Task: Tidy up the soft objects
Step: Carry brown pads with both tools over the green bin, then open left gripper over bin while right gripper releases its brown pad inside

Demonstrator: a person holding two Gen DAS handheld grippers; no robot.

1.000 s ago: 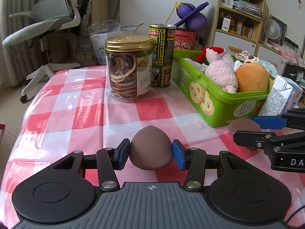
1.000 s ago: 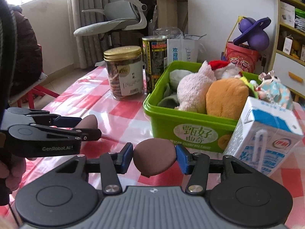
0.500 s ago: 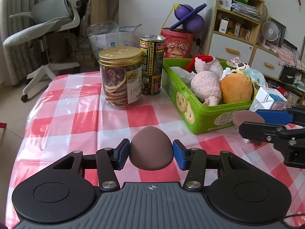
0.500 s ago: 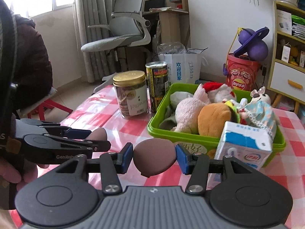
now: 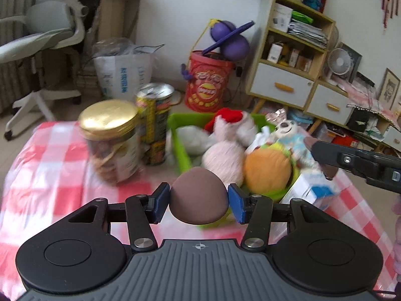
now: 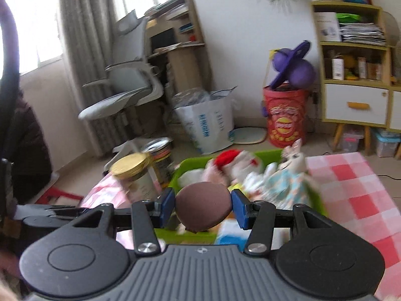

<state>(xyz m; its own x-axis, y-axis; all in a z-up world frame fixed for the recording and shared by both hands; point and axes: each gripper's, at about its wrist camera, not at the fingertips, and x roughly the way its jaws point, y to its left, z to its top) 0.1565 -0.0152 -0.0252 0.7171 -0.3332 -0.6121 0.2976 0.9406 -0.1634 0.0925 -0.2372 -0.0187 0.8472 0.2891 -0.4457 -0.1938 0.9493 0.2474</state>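
Surface: red-and-white checked tablecloth (image 5: 50, 165).
Left gripper (image 5: 199, 199): pads pinch a brown egg-shaped sponge (image 5: 199, 195), near the green bin (image 5: 181, 148).
Right gripper (image 6: 203, 209): pads clamp a second brown sponge (image 6: 203, 209).
Bin: plush toys (image 5: 267, 168) inside, right of the gold-lidded jar (image 5: 110, 140).

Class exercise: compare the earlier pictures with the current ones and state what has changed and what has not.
Both tongs, left and right, have risen and moved toward the green bin, now seen from above. Each still grips its brown sponge. Jar, can and plush toys stay put.
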